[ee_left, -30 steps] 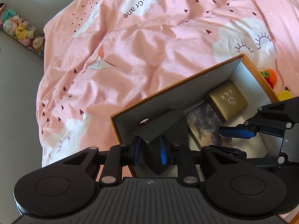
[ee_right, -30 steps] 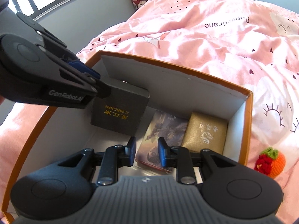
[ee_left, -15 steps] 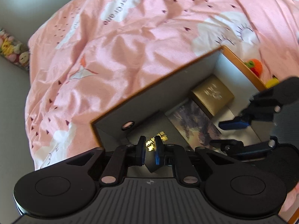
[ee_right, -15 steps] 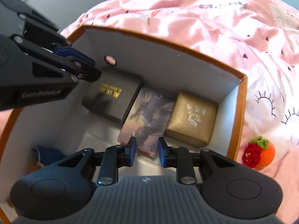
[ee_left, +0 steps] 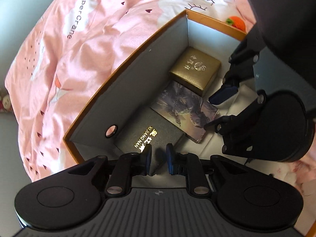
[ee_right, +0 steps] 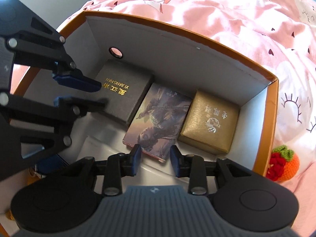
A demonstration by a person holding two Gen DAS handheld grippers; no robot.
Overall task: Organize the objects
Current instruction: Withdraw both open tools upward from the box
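Inside the orange box (ee_right: pixel 273 118) on the bed's pink duvet (ee_right: pixel 217 23), three items sit in a row along the far wall: dark grey box (ee_right: pixel 126 90) on the left, picture-printed box (ee_right: pixel 156 118) in the middle, gold box (ee_right: pixel 211 120) on the right, each touching its neighbour. The left tool (ee_left: pixel 159 159) is released, fingers parted over the grey box's near edge. The right tool (ee_right: pixel 155 158) gapes empty, just short of the picture box. A crocheted toy (ee_right: pixel 282 164) lies outside, right.
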